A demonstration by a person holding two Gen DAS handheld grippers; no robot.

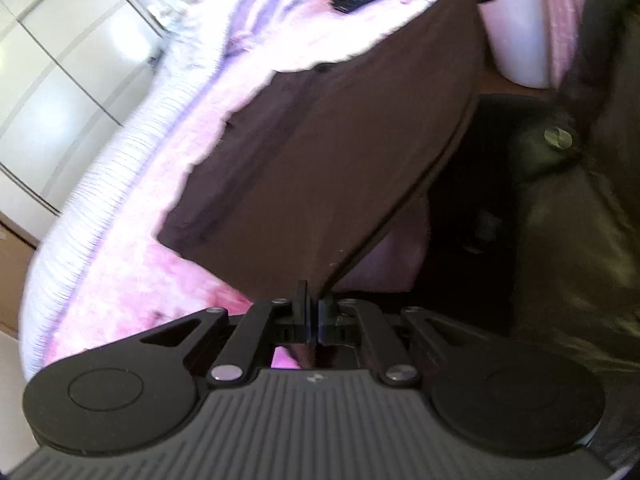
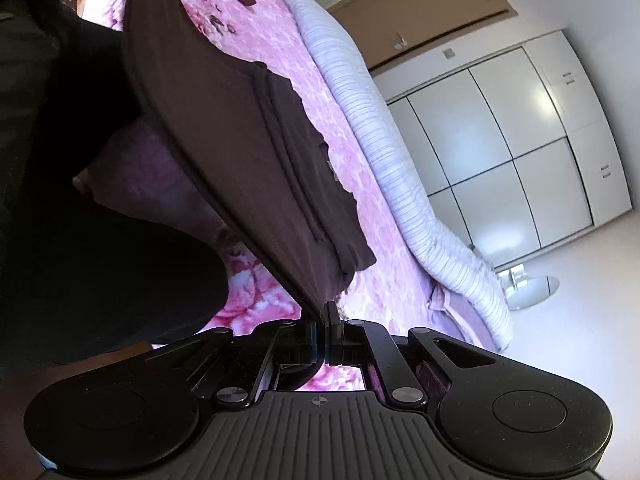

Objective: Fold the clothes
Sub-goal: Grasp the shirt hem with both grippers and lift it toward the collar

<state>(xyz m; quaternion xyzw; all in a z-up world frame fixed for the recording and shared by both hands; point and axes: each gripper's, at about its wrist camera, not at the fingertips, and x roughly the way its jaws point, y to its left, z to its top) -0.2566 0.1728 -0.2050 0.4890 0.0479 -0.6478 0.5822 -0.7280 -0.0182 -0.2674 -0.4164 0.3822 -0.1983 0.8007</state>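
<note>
The brown garment [image 1: 328, 152] hangs as a taut sheet above the pink floral bedspread [image 1: 132, 280], its gripped hem forming a straight edge that runs from one gripper to the other. That edge is the long axis, and the rest of the cloth falls away from both jaws toward the far side of the bed, where its lower part rests in soft folds on the spread (buttons show near the loose edge). The left gripper [image 1: 312, 304] has its jaws pressed together on one corner of the hem; the right gripper [image 2: 324, 316] is clamped likewise on the opposite corner. Neither is nearer: each holds an end. The fold probably means carrying this edge forward over the resting part.
</note>
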